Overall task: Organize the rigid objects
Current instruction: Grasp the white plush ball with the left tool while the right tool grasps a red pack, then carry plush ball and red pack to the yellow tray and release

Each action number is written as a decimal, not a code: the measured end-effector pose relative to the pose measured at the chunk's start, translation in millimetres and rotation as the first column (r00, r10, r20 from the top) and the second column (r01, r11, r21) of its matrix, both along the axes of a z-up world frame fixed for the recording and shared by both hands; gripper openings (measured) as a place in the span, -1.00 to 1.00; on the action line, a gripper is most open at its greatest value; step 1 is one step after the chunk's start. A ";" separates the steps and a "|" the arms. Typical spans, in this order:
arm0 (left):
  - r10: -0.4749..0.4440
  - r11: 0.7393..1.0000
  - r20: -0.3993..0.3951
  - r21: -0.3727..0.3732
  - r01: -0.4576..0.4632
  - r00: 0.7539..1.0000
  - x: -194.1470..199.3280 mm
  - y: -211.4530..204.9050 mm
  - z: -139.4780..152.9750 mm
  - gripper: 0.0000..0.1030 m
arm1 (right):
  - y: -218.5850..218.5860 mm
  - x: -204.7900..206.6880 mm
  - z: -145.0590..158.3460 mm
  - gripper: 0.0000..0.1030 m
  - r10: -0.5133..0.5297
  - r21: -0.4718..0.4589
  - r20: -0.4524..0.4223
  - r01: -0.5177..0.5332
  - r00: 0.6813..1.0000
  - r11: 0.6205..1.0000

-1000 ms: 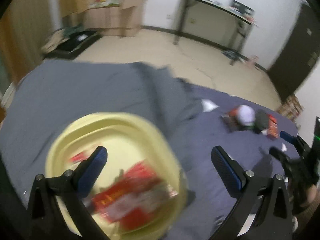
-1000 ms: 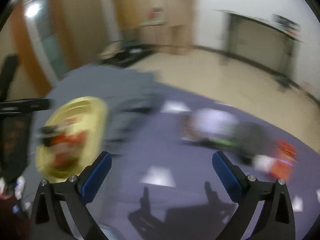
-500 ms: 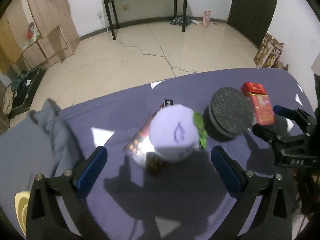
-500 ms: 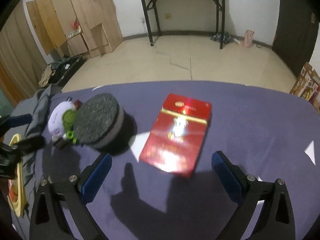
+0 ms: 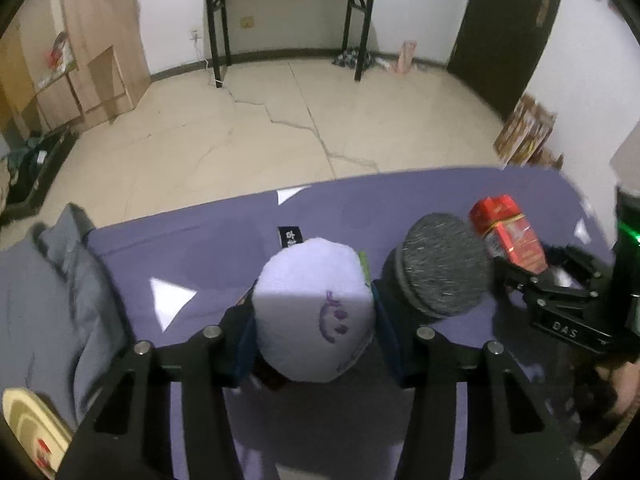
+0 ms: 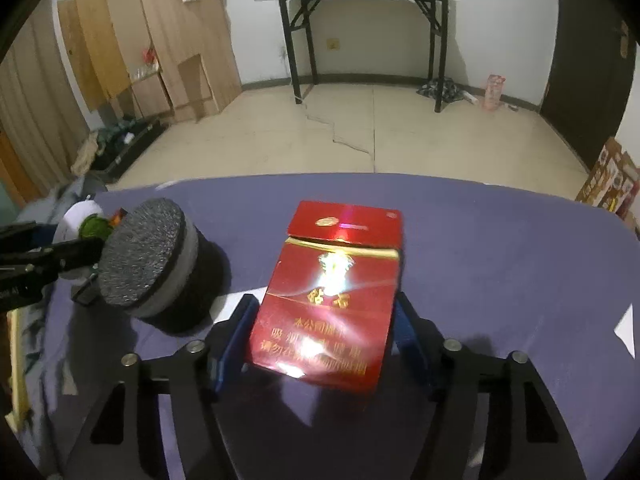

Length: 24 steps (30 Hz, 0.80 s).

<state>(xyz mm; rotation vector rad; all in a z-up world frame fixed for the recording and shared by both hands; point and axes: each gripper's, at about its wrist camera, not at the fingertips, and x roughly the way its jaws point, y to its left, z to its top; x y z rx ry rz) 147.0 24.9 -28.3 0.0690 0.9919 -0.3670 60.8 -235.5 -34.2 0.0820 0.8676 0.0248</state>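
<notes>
My left gripper [image 5: 314,330] is shut on a white round plush ball [image 5: 314,312] with a purple mark, on the purple table. My right gripper [image 6: 322,334] is shut on a red cigarette box [image 6: 332,292] with gold print; the box also shows in the left wrist view [image 5: 508,232], tilted up in the right gripper's fingers [image 5: 520,276]. A black round container with a grey speckled lid [image 5: 444,264] stands between the two objects, and it shows in the right wrist view [image 6: 148,256] left of the box.
A yellow bowl [image 5: 24,424] with a red packet sits at the near left. Grey cloth [image 5: 72,280] lies bunched on the table's left side. A small black tag [image 5: 289,237] and a flat packet lie behind and under the ball.
Both grippers moved forward and closed: the left onto the white ball, the right onto the red box, which is now tilted up off the table.
</notes>
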 end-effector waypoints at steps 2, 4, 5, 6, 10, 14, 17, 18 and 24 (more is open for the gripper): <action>0.006 1.000 0.022 -0.022 -0.006 1.000 -16.3 13.1 21.6 0.02 | -9.3 -12.5 10.1 0.18 0.002 0.037 0.018 -0.003 1.000 0.999; 0.022 0.999 0.044 -0.042 -0.020 0.999 -33.4 31.6 42.2 0.02 | -14.3 -29.9 26.2 0.14 0.032 0.049 0.053 -0.035 0.998 0.998; 0.033 0.998 0.050 -0.050 -0.030 0.998 -42.3 43.0 52.1 0.02 | -12.4 -35.5 35.3 0.13 0.050 0.047 0.070 -0.054 0.996 0.997; 0.052 0.997 0.062 -0.056 -0.048 0.997 -54.3 59.4 65.1 0.02 | -7.7 -41.8 46.0 0.12 0.083 0.048 0.086 -0.087 0.993 0.995; 0.154 0.988 0.085 -0.034 -0.151 0.984 -93.7 130.9 96.0 0.02 | 32.1 -62.2 83.4 0.10 0.210 0.068 0.126 -0.220 0.969 0.973; 0.262 0.965 0.090 -0.032 -0.260 0.961 -132.3 206.4 109.3 0.02 | 79.3 -76.3 100.3 0.09 0.306 0.108 0.157 -0.324 0.939 0.940; 0.344 0.939 0.081 -0.023 -0.343 0.936 -161.8 262.6 106.7 0.02 | 120.9 -76.9 109.0 0.09 0.398 0.127 0.162 -0.419 0.903 0.899; 0.366 0.931 0.065 -0.023 -0.365 0.928 -169.0 279.2 101.5 0.02 | 137.8 -75.0 110.6 0.09 0.432 0.138 0.162 -0.454 0.887 0.880; 0.462 0.887 -0.033 -0.010 -0.462 0.886 -180.8 339.3 49.7 0.02 | 248.0 -78.1 89.9 0.09 0.592 0.245 0.126 -0.603 0.796 0.759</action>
